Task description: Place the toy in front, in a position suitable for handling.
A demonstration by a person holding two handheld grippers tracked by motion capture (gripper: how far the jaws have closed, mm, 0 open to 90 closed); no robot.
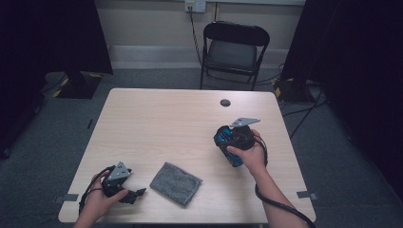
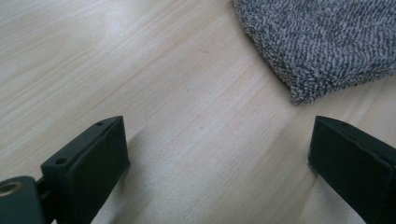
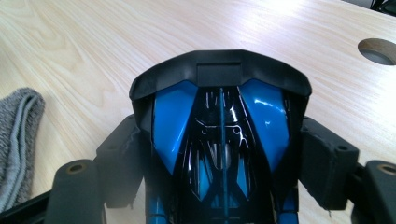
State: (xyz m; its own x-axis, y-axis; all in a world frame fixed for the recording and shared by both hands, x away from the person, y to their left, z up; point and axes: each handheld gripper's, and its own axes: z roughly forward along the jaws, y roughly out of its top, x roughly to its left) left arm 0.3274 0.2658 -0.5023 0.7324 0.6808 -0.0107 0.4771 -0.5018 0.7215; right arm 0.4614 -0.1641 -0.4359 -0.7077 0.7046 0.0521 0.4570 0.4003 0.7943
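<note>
Now, step in hand: the right tool grips a blue and black toy car and carries it above the desk; my guess is that the car gets set down somewhere, or wiped with the cloth.
Right tool: closed on the car, one pad on each flank, the car's black end sticking out ahead of the jaws.
Left tool: open and empty, low over the desk, jaws wide apart, pointing toward the cloth, whose corner lies just ahead of the right-hand jaw in the left gripper view.
Doing it well: keep the squeeze even, since the car's sides look slick and taper, so it could slip forward out of the pads; hold it level; lower it gently, not tilted.
Car: hard glossy plastic, bright blue panels between black ribs, a broad matt black bar across the end.
Cloth: grey, nubbly terry, soft, folded into a rough rectangle, lying flat between the two tools.
Desk: pale wood grain, smooth, faintly shiny, with a round cable hole beyond the car.
</note>
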